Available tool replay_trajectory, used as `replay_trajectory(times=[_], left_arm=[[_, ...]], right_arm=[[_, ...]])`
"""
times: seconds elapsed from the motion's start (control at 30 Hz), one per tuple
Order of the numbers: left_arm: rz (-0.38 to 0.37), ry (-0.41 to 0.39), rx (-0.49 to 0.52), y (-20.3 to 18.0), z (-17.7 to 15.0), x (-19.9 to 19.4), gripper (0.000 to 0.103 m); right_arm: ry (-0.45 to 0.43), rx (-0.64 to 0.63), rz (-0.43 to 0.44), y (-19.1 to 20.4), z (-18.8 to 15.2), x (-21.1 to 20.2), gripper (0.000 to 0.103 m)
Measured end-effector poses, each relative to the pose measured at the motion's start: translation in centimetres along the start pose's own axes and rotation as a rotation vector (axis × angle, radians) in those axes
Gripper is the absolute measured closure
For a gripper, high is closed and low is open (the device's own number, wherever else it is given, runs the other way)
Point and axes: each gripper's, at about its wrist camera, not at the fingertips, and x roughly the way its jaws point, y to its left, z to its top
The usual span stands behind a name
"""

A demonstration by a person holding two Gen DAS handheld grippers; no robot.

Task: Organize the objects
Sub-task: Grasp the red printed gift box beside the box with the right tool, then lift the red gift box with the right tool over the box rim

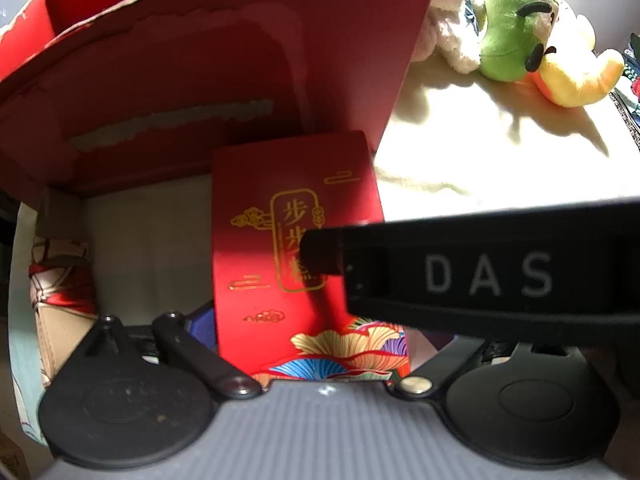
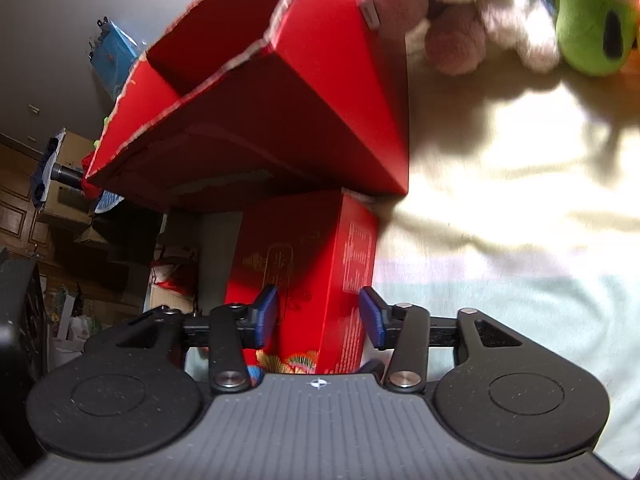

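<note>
A small red gift box (image 1: 292, 248) with gold Chinese lettering stands upright close in front of the left camera, by a large open red carton (image 1: 224, 68). My left gripper holds it low; only one blue pad (image 1: 202, 318) shows beside the box. The other gripper's black body marked DAS (image 1: 488, 276) crosses from the right and touches the box front. In the right wrist view the same box (image 2: 316, 272) sits between the blue pads of my right gripper (image 2: 318, 316), which stand a little apart from its sides. The carton (image 2: 280, 112) towers behind it.
Plush toys lie on the pale sunlit cloth (image 1: 500, 152) to the right: a green one (image 1: 508, 36), a white-pink one (image 2: 460, 20) and a yellow-orange one (image 1: 580, 76). A room with wooden cabinets and clutter (image 2: 60, 232) lies to the left.
</note>
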Motion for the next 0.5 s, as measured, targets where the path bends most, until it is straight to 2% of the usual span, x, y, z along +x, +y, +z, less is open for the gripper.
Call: replay_trajectory(times=[0.33,0.5], left_arm=[[0.031,-0.004,0.011,-0.40,-0.02,-0.09,0.015],[0.020,0.001,-0.007,-0.13,-0.10,-0.29,0.019]], right_arm=[[0.006,-0.023,-0.003,0.74,-0.77,-0.62,0.054],[0.013,-0.021,0.002,0.44,-0.98,-1.01,0.054]])
